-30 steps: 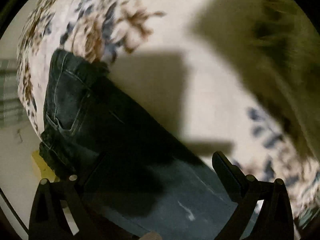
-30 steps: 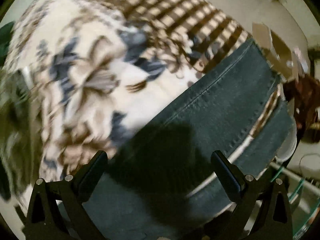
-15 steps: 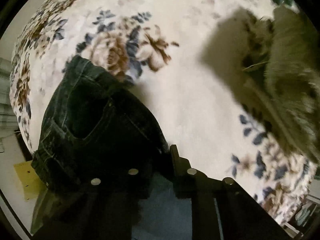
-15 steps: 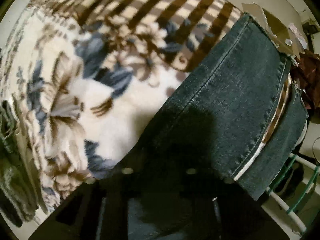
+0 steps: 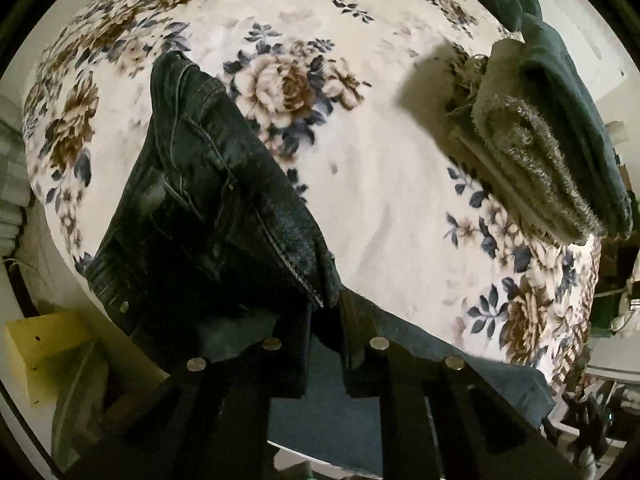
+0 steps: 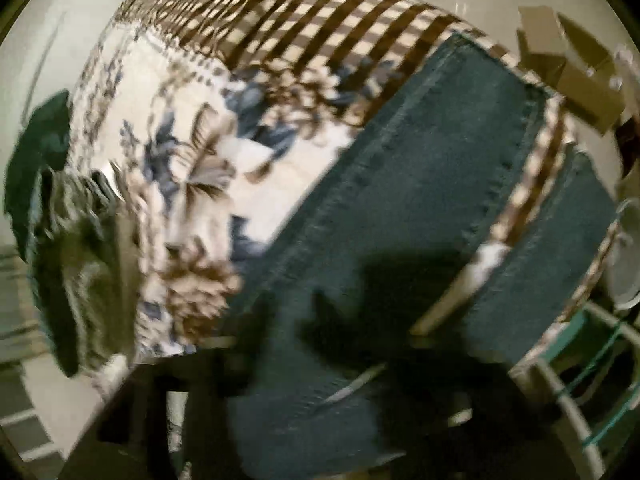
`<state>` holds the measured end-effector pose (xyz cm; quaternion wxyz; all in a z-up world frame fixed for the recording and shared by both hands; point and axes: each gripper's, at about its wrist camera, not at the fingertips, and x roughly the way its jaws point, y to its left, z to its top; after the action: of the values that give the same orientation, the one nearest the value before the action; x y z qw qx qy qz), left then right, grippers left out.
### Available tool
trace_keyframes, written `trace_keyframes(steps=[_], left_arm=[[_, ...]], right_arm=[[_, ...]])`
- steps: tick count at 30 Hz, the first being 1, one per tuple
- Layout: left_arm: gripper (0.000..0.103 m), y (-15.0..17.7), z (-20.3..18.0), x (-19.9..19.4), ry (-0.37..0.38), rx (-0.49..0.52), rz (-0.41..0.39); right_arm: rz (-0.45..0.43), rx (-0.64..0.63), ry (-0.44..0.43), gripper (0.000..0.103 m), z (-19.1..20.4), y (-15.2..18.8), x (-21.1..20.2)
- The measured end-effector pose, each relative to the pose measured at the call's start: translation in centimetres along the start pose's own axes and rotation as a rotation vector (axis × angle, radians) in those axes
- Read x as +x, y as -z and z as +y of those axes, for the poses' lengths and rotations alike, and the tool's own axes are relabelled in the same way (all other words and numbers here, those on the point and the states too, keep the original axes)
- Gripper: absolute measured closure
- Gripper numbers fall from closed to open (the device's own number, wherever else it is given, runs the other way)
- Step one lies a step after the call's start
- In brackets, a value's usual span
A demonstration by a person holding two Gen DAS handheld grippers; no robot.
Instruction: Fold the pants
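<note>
Dark blue jeans (image 5: 208, 208) lie on a floral blanket (image 5: 380, 184). In the left wrist view my left gripper (image 5: 326, 312) is shut on a fold of the jeans and holds it raised, with the waistband and pocket end hanging away to the upper left. In the blurred right wrist view the two legs (image 6: 420, 184) stretch to the upper right, hems near the checked blanket edge. My right gripper (image 6: 316, 360) is dark at the bottom, shut on the jeans fabric and lifting it.
A folded grey-green fuzzy blanket (image 5: 540, 168) lies on the bed at the right and shows in the right wrist view (image 6: 60, 248). A yellow box (image 5: 52, 360) sits below the bed edge. A cardboard box (image 6: 572, 72) and a green-white rack (image 6: 592, 380) stand beside the bed.
Both grippers went from open above the jeans to shut on the fabric. Both have since lifted, pulling the jeans up off the blanket.
</note>
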<state>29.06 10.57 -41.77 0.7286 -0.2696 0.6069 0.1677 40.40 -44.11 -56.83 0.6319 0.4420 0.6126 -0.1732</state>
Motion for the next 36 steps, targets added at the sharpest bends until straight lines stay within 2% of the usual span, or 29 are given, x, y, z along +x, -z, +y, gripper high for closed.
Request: trace_keyframes(steps=[2, 6, 8, 9, 10, 11, 14, 19, 23, 27, 32, 35, 36], left_arm=[[0.094, 0.0, -0.1, -0.3, 0.004, 0.004, -0.012], [0.094, 0.2, -0.2, -0.5, 0.01, 0.022, -0.011], [0.094, 0.1, -0.2, -0.3, 0.018, 0.03, -0.006], [0.094, 0.1, -0.2, -0.3, 0.019, 0.034, -0.003], [0.094, 0.1, -0.2, -0.2, 0.019, 0.035, -0.002], [0.094, 0.2, -0.1, -0.3, 0.022, 0.034, -0.004], [0.094, 0.6, 0.6, -0.7, 0.036, 0.021, 0.001], [0.094, 2.9, 2.8, -1.8, 0.03, 0.012, 0.03], [0.093, 6.0, 5.2, -0.9, -0.024, 0.018, 0.086], [0.093, 9.6, 8.4, 2.9, -0.106, -0.005, 0.157], [0.092, 11.9, 10.8, 8.5, -0.17, -0.015, 0.236], [0.089, 11.7, 10.8, 8.6, -0.166, -0.022, 0.237], [0.089, 11.7, 10.6, 8.3, -0.166, -0.016, 0.234]], right_arm=[[0.011, 0.003, 0.021, 0.041, 1.1, -1.3, 1.5], [0.05, -0.016, 0.191, 0.041, 3.4, -3.6, 6.1], [0.086, -0.002, 0.275, 0.048, 3.6, -4.3, 8.1], [0.08, -0.001, 0.302, 0.067, 3.6, -4.3, 8.2], [0.054, 0.0, 0.336, 0.093, 3.4, -4.2, 7.8], [0.041, -0.001, 0.326, 0.1, 3.2, -4.1, 7.5], [0.014, -0.024, 0.277, 0.101, 2.2, -2.8, 5.0], [-0.011, -0.035, 0.207, 0.101, -2.2, 1.6, -0.8], [-0.016, -0.069, 0.24, 0.101, -6.7, 5.9, -3.3], [0.021, -0.064, 0.304, 0.101, -12.5, 8.8, -2.6], [0.065, 0.017, 0.311, 0.101, -17.8, 10.0, 0.7], [0.103, -0.015, 0.28, 0.1, -19.3, 9.8, 2.3], [0.11, -0.017, 0.255, 0.093, -19.6, 9.8, 2.2]])
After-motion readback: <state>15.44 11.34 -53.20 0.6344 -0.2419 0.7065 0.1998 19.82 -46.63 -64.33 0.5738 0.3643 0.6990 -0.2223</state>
